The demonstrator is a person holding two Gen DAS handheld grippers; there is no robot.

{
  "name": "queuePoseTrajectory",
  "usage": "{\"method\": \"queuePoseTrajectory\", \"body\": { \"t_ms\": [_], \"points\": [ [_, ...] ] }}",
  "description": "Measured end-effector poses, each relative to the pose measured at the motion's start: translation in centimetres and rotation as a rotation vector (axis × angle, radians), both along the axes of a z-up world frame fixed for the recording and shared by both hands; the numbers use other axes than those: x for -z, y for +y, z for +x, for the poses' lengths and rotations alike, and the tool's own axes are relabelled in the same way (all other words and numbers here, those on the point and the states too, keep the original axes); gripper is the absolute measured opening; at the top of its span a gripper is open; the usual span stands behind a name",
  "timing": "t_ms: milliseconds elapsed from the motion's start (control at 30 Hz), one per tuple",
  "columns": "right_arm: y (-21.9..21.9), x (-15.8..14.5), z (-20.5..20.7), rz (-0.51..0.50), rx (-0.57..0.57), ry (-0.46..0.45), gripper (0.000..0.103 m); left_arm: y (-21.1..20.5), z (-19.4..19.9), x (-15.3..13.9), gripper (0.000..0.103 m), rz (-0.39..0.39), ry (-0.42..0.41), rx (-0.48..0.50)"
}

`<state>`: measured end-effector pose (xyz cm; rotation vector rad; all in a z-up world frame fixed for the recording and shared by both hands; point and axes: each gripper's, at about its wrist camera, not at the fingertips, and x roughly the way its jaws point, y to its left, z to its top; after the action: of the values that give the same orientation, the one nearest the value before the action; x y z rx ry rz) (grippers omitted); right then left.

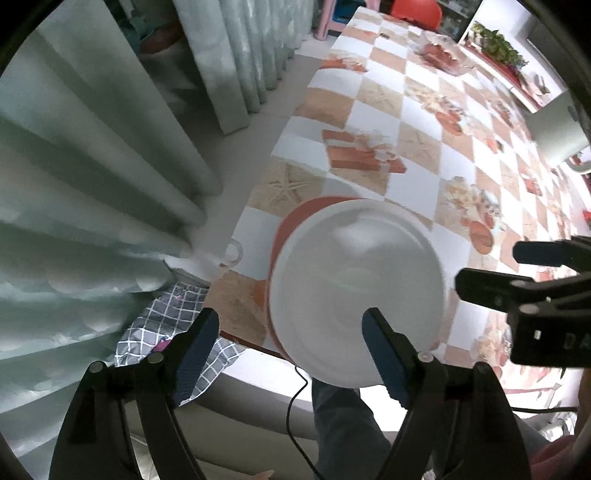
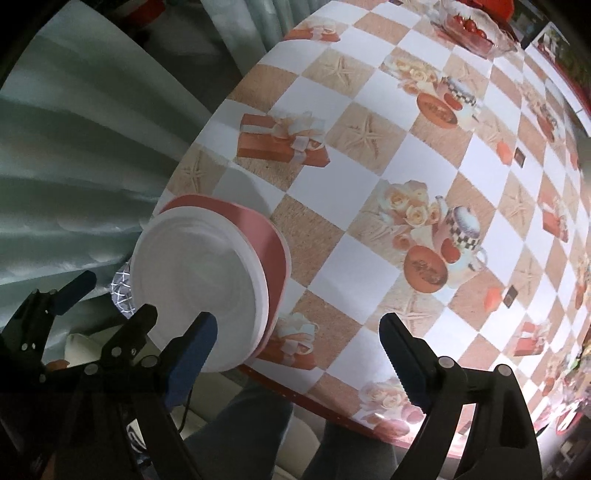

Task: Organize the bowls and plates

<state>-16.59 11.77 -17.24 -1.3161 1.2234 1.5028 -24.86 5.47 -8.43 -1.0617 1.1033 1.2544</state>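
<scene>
A stack of white plates (image 1: 354,291) sits on a pink plate or bowl (image 1: 284,225) at the near corner of the table. The stack also shows in the right wrist view (image 2: 195,284), with the pink rim (image 2: 273,251) under it. My left gripper (image 1: 288,336) is open and empty, its fingers either side of the stack's near left part, above it. My right gripper (image 2: 297,339) is open and empty, just right of the stack; it shows in the left wrist view (image 1: 491,273) at the right. The left gripper shows in the right wrist view (image 2: 110,299) at the left.
The table carries a checked cloth (image 2: 369,184) printed with gift boxes, starfish and teapots. A glass dish of red fruit (image 2: 472,29) stands at the far end. Pale green curtains (image 1: 92,184) hang left of the table. A cable (image 1: 299,406) hangs below the table edge.
</scene>
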Motion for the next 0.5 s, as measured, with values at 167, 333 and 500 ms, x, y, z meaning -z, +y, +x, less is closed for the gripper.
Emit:
{"method": "queuePoseTrajectory", "body": {
  "t_ms": [167,333,500],
  "points": [
    [-0.1,-0.4,-0.1,-0.013,-0.014,0.012,0.103,-0.3,0.3,-2.0,0.083,0.069,0.094,-0.004],
    [-1.1,-2.0,-0.4,0.018,-0.043,0.029,0.103,-0.3,0.0,-2.7,0.091,0.031,0.068,0.010],
    [-1.7,-2.8,-0.4,0.029,-0.041,0.044,0.103,-1.1,0.2,-3.1,0.091,0.004,0.057,0.023]
  ]
}}
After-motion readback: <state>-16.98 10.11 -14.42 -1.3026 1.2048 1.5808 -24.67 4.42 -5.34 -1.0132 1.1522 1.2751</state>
